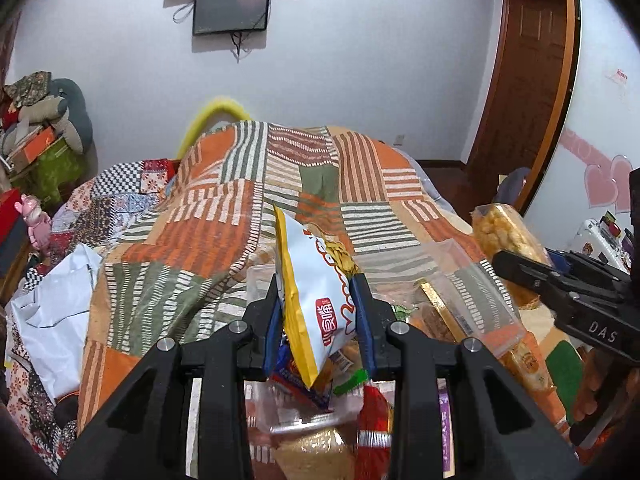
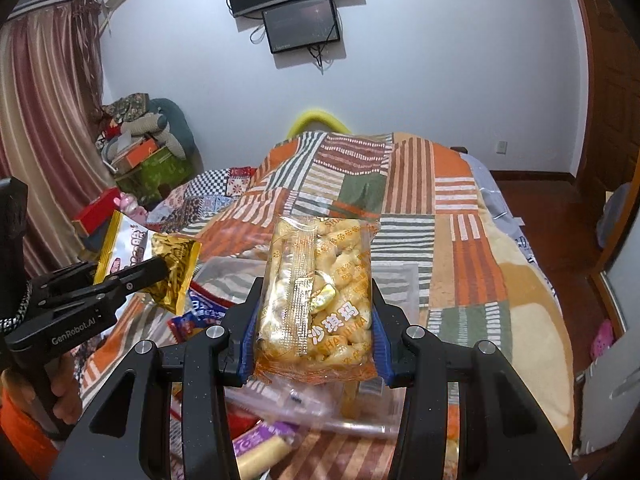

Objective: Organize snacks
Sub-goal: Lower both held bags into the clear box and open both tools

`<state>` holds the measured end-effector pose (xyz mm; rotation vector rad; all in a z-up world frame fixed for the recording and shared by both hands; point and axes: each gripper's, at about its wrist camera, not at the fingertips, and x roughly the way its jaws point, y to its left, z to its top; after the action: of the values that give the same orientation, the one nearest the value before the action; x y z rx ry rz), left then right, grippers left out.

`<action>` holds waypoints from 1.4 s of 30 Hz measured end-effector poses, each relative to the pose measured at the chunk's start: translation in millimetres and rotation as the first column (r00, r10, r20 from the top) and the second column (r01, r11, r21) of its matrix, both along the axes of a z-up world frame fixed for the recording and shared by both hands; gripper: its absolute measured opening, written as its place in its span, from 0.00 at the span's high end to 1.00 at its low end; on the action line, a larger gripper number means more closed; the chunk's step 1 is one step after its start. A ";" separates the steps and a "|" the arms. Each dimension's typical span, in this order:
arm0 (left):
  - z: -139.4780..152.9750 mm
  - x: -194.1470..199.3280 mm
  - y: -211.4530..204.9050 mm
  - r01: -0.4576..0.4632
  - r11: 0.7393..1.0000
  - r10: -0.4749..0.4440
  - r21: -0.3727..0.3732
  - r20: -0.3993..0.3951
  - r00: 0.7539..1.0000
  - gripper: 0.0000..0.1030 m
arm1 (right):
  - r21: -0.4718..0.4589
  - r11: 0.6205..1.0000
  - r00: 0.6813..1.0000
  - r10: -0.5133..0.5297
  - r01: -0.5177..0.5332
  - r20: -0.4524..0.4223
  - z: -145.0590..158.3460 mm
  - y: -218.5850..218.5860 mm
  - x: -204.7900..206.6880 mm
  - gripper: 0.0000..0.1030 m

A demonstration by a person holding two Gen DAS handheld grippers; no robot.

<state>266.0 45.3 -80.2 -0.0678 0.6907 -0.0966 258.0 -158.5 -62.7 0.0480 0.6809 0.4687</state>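
Observation:
My left gripper is shut on a white and yellow snack bag, held upright above a pile of snacks on the bed. It also shows in the right wrist view at the left. My right gripper is shut on a clear packet of golden sachima, held upright above the pile. That packet shows in the left wrist view at the right. A clear plastic box lies on the blanket beyond the left gripper, with snacks in it.
A patchwork orange, green and white blanket covers the bed. Loose snack packets lie under both grippers, among them a purple one. Clutter and boxes stand at the far left, a wooden door at the right.

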 end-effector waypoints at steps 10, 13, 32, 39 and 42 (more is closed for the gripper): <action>-25.8 37.7 -6.1 0.032 0.999 -0.031 0.008 -0.109 0.994 0.69 | -0.041 0.999 0.995 0.008 -0.012 -0.096 -30.7 11.2 30.6 0.59; -32.2 45.6 -8.5 0.032 0.999 -0.027 0.032 -0.130 0.991 0.69 | -0.074 0.997 0.993 0.018 -0.027 -0.120 -37.0 15.3 41.2 0.59; -30.2 38.7 -6.5 0.020 0.998 -0.013 0.060 -0.117 0.993 0.55 | -0.120 0.992 0.985 0.024 -0.045 -0.171 -43.4 16.1 46.4 0.53; -6.9 6.7 -4.4 -0.001 0.998 0.004 0.065 -0.046 0.999 0.37 | -0.128 0.991 0.995 0.023 -0.036 -0.102 -19.1 7.5 20.3 0.46; 3.8 -9.2 -4.1 -0.009 0.998 0.010 0.056 -0.019 1.000 0.34 | -0.121 0.992 0.997 0.024 -0.033 -0.073 -7.3 0.5 5.7 0.44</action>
<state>256.8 41.2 -76.3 -0.0187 0.7121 -0.0677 263.7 -158.0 -69.9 -0.0606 0.7803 0.4539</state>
